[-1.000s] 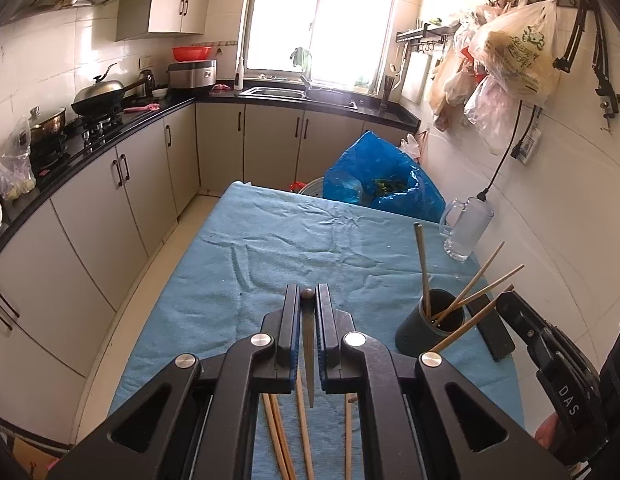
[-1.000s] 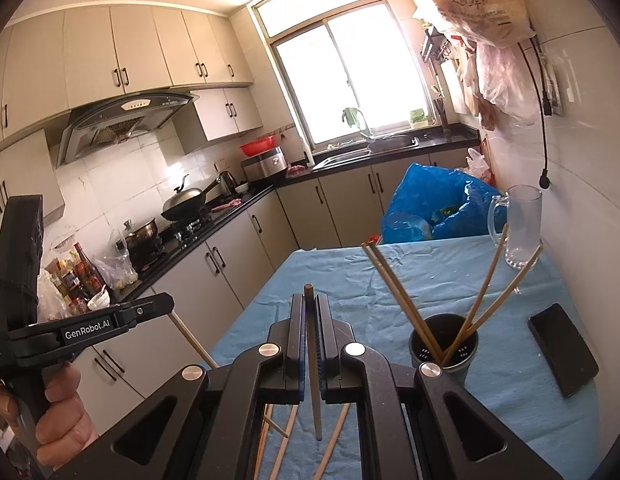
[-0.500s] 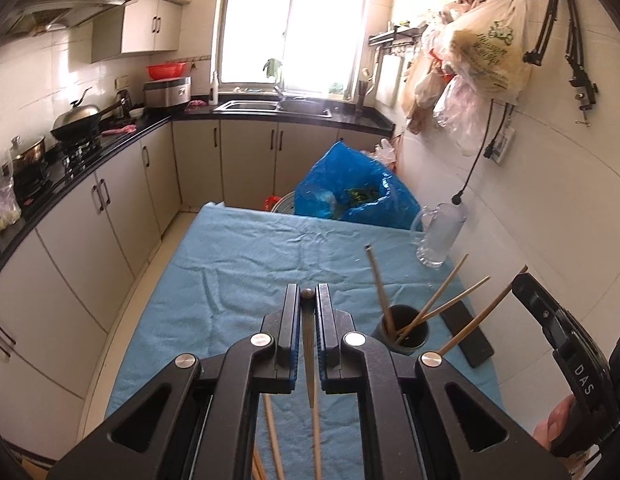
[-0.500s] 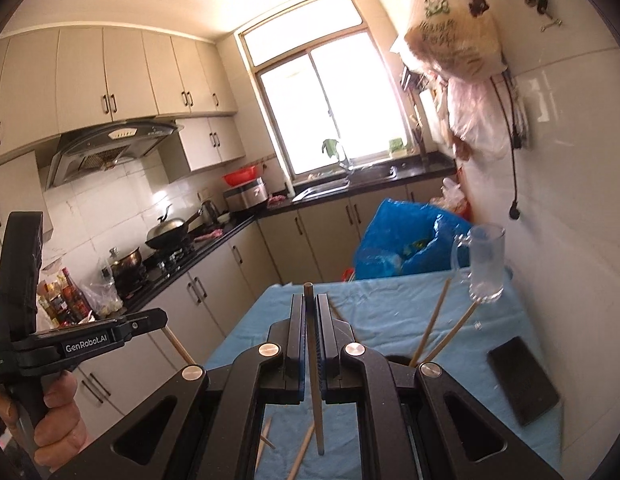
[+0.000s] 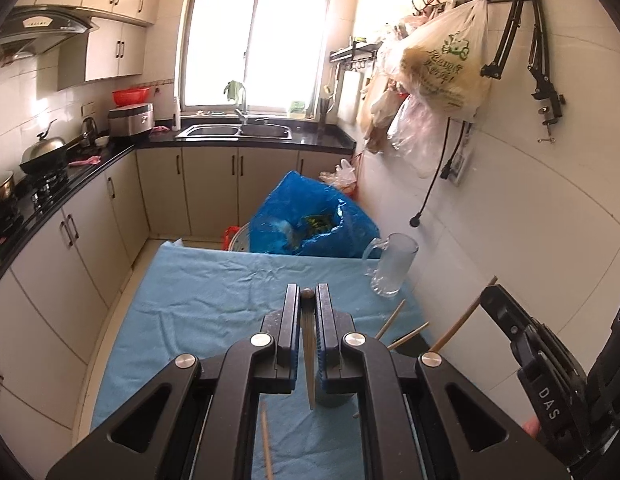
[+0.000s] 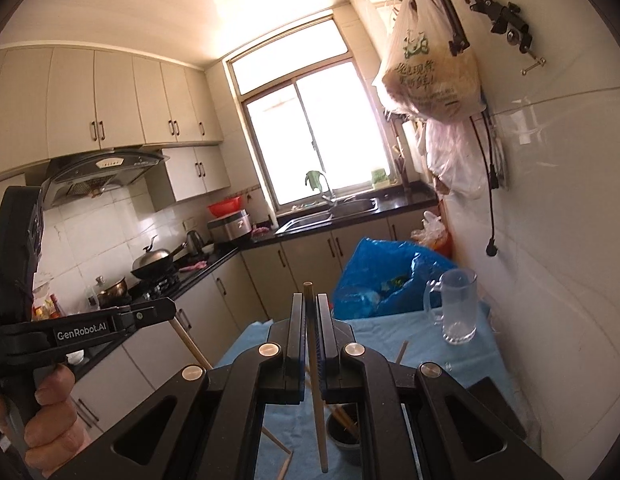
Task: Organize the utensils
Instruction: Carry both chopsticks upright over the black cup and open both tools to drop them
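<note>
My left gripper (image 5: pixel 307 295) is shut on a wooden chopstick (image 5: pixel 309 360) that hangs down between its pads, above the blue cloth (image 5: pixel 214 312). My right gripper (image 6: pixel 308 301) is shut on another chopstick (image 6: pixel 319 412), held steeply with its lower end over the cloth. The dark holder cup (image 6: pixel 343 434) stands just below, mostly hidden behind the jaws, with several chopsticks (image 5: pixel 391 319) leaning out of it. Loose chopsticks (image 6: pixel 279 442) lie on the cloth near the front. Each wrist view shows the other gripper at its edge.
A glass mug (image 5: pixel 390 266) stands at the table's far right by the tiled wall. A black phone (image 6: pixel 496 400) lies right of the cup. A blue bag (image 5: pixel 310 220) sits beyond the far edge. Counters and cabinets (image 5: pixel 70 232) run along the left.
Both grippers have risen with their chopsticks still gripped. The cup and table have sunk lower in both views, and the cup now sits mostly behind the jaws.
</note>
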A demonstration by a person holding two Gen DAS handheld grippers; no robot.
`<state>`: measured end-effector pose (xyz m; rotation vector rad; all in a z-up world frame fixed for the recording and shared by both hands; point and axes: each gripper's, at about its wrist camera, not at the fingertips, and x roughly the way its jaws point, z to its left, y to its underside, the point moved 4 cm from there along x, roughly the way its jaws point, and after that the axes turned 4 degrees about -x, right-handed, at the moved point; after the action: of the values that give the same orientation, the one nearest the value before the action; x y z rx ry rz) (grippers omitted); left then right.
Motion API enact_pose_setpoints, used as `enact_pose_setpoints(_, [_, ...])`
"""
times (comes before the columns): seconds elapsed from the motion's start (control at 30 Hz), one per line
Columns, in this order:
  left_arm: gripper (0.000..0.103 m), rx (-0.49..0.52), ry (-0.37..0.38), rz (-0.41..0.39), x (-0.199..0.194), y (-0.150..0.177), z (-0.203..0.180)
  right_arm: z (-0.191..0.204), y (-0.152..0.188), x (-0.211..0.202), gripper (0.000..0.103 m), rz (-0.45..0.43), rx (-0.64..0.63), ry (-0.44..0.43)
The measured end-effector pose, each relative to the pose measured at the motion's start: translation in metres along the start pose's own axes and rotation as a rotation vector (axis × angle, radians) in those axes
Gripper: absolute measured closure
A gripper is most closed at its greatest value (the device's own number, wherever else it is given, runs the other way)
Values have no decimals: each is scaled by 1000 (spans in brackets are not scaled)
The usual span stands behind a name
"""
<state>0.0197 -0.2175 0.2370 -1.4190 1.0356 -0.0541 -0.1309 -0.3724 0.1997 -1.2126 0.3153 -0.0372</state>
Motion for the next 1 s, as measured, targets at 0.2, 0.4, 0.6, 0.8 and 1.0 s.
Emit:
enact_pose_setpoints(0.2, [96,-5,20,11,20,-13,-14,-16,-17,15,98,-4,4,41])
enact_pose_setpoints(0.4, [96,-14,30,37,47,-17,-20,-30,-16,37,98,22,22,54])
enact_pose_setpoints(0.6, [96,-24,10,104,84,-3,-19,-43,1,59,98,73,41,64])
enact_pose_setpoints(0.8, [96,-34,-4,144,101,10,-9,-50,20,75,98,127,49,77])
enact_pose_setpoints(1.0, [96,-45,-14,176,113,16,-3,-57,31,85,98,164,57,94])
